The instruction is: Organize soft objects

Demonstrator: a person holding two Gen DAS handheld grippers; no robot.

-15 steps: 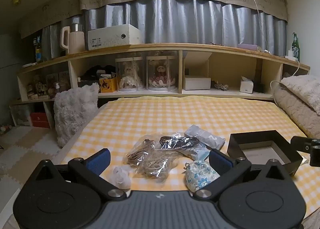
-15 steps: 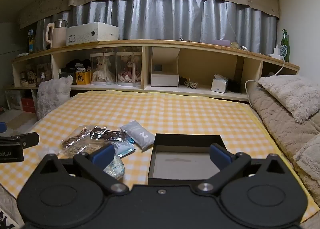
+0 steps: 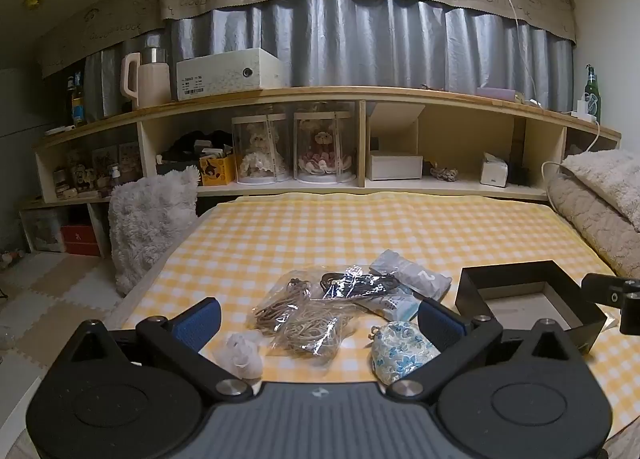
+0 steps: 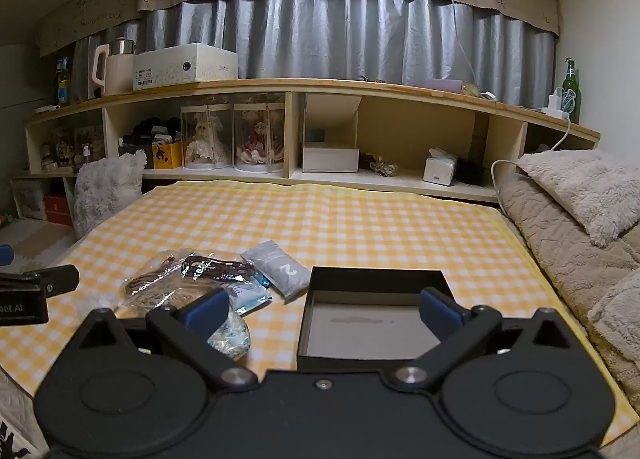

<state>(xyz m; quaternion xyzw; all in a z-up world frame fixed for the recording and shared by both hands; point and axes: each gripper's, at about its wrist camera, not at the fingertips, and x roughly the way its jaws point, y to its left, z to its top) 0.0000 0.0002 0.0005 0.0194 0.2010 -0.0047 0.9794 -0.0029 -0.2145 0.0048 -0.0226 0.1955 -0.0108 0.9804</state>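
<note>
Several soft items lie on the yellow checked bedspread [image 3: 360, 227]: clear bags of tan cord [image 3: 308, 323], a bag of dark cord [image 3: 356, 283], a grey packet marked 2 [image 3: 416, 275], a blue-white tissue pack [image 3: 394, 305], a floral pouch [image 3: 400, 351] and a small white bundle [image 3: 240, 353]. An open black box [image 4: 374, 319] stands to their right. My left gripper [image 3: 320, 319] is open and empty, just before the pile. My right gripper [image 4: 324, 307] is open and empty over the box's near edge.
A fluffy grey pillow [image 3: 148, 227] leans at the bed's left edge. Beige blankets [image 4: 572, 219] are piled on the right. A wooden shelf [image 3: 360, 139] with doll cases and boxes runs behind the bed.
</note>
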